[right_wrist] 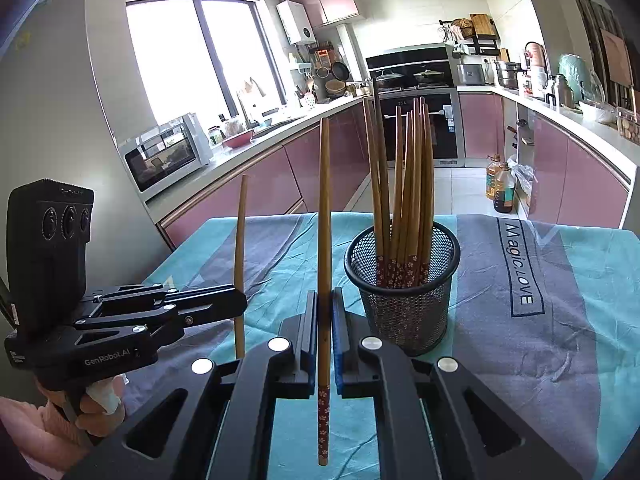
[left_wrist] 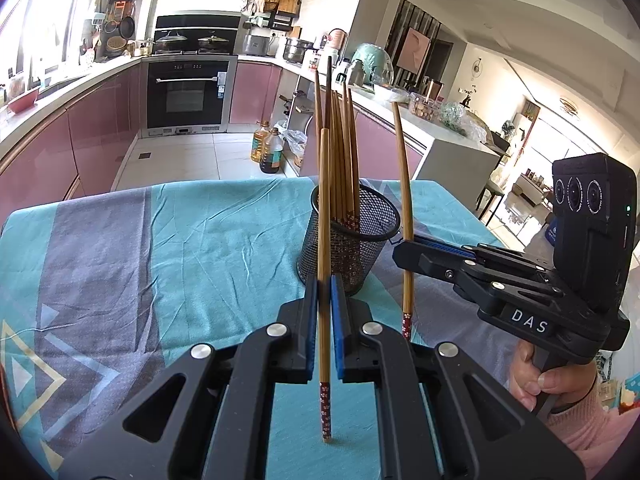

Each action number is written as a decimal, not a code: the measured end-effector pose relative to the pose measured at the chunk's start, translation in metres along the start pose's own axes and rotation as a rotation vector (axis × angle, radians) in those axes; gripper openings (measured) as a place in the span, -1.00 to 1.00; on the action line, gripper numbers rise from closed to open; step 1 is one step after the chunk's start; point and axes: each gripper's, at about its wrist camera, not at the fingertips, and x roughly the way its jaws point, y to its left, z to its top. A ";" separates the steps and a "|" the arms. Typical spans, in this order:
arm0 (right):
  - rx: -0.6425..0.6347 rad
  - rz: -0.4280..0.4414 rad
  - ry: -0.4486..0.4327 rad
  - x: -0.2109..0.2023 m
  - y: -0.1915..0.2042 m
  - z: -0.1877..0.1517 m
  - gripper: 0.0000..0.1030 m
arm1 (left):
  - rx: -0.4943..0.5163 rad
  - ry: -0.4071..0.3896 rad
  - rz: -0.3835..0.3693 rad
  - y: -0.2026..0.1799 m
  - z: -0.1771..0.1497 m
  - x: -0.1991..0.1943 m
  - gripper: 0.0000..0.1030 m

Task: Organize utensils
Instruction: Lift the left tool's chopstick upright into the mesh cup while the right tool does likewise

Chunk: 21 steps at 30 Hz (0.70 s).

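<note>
A black mesh cup (left_wrist: 352,236) stands on the table and holds several wooden chopsticks (left_wrist: 340,152) upright; it also shows in the right wrist view (right_wrist: 404,288). My left gripper (left_wrist: 325,292) is shut on one upright wooden chopstick (left_wrist: 324,240), its red flowered end down, just in front of the cup. My right gripper (right_wrist: 325,308) is shut on another upright chopstick (right_wrist: 324,240), left of the cup. Each gripper shows in the other's view: the right gripper (left_wrist: 404,254) with its chopstick (left_wrist: 405,184), the left gripper (right_wrist: 240,304) with its chopstick (right_wrist: 240,248).
The table is covered with a teal and grey patterned cloth (left_wrist: 160,248). Behind it are pink kitchen cabinets (left_wrist: 96,128), an oven (left_wrist: 186,92) and oil bottles (left_wrist: 268,148) on the floor. A counter (left_wrist: 440,128) runs along the right.
</note>
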 end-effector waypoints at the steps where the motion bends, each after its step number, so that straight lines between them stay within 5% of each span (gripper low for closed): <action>1: 0.000 0.000 0.000 0.000 0.000 0.000 -0.89 | 0.001 -0.001 0.000 0.000 0.000 0.000 -0.86; 21: 0.010 -0.002 -0.022 -0.002 -0.005 0.006 -0.89 | 0.012 -0.016 -0.002 -0.006 0.008 -0.005 -0.86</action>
